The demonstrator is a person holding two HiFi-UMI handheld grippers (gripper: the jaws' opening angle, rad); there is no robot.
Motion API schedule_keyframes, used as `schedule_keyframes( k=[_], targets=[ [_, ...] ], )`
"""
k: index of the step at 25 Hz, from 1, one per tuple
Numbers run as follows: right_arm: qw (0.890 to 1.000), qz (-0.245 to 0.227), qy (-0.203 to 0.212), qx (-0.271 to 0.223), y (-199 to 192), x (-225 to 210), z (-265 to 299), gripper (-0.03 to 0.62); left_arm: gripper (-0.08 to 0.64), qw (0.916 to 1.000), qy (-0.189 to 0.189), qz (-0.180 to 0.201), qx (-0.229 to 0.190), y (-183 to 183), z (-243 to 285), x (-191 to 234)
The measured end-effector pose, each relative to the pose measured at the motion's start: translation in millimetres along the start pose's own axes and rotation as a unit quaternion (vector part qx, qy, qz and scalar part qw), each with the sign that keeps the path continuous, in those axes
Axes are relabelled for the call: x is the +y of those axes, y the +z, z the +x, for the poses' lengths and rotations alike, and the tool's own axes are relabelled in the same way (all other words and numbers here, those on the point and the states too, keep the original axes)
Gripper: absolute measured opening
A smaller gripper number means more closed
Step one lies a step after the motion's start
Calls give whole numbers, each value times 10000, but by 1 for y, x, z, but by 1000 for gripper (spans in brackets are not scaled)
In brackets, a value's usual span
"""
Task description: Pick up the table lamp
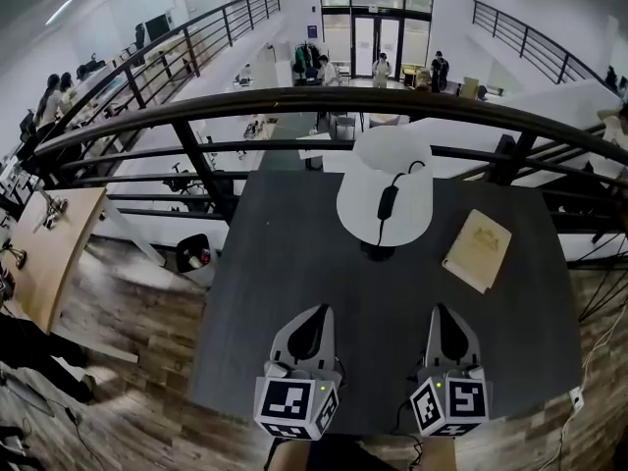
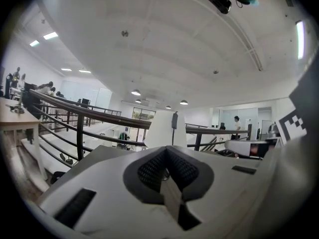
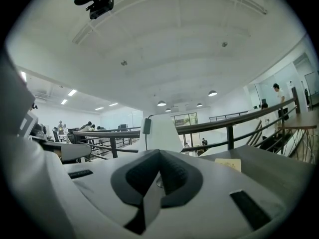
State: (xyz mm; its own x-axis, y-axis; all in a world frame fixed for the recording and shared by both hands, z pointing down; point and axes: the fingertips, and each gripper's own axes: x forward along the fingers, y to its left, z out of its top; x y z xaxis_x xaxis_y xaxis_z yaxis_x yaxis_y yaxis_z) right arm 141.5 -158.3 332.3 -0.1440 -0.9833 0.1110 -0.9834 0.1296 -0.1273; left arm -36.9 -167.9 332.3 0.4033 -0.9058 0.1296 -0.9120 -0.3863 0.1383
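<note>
Two grippers hung low over the near edge of the dark desk, side by side and pointing almost level toward its far side. The left gripper had its jaws pressed together with nothing between them. The right gripper matched it, pads meeting and empty. That probably suited an approach; neither could take anything until it opened.

The table lamp stood upright near the far edge, just in front of the black railing and well apart from both grippers. It sat roughly between the lines they pointed along, slightly nearer the right one's. In each gripper view the white shade rose just beyond the jaw tips, so both seemed aimed at it.

The shade was wide and hid most of the dark base beneath, so a hold from either side looked likely. A black cord with an inline switch was draped over the shade's near side and could snag or slide when lifted. A tan notebook lay flat to the lamp's right, near but not touching.
</note>
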Motion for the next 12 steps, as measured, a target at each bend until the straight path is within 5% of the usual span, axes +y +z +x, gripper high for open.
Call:
schedule_keyframes(
  k=[12],
  targets=[
    [9997,-175,-75,128,-5,-3,50,-6,12,9960,-621,-625,-135,15,54,14]
  ],
)
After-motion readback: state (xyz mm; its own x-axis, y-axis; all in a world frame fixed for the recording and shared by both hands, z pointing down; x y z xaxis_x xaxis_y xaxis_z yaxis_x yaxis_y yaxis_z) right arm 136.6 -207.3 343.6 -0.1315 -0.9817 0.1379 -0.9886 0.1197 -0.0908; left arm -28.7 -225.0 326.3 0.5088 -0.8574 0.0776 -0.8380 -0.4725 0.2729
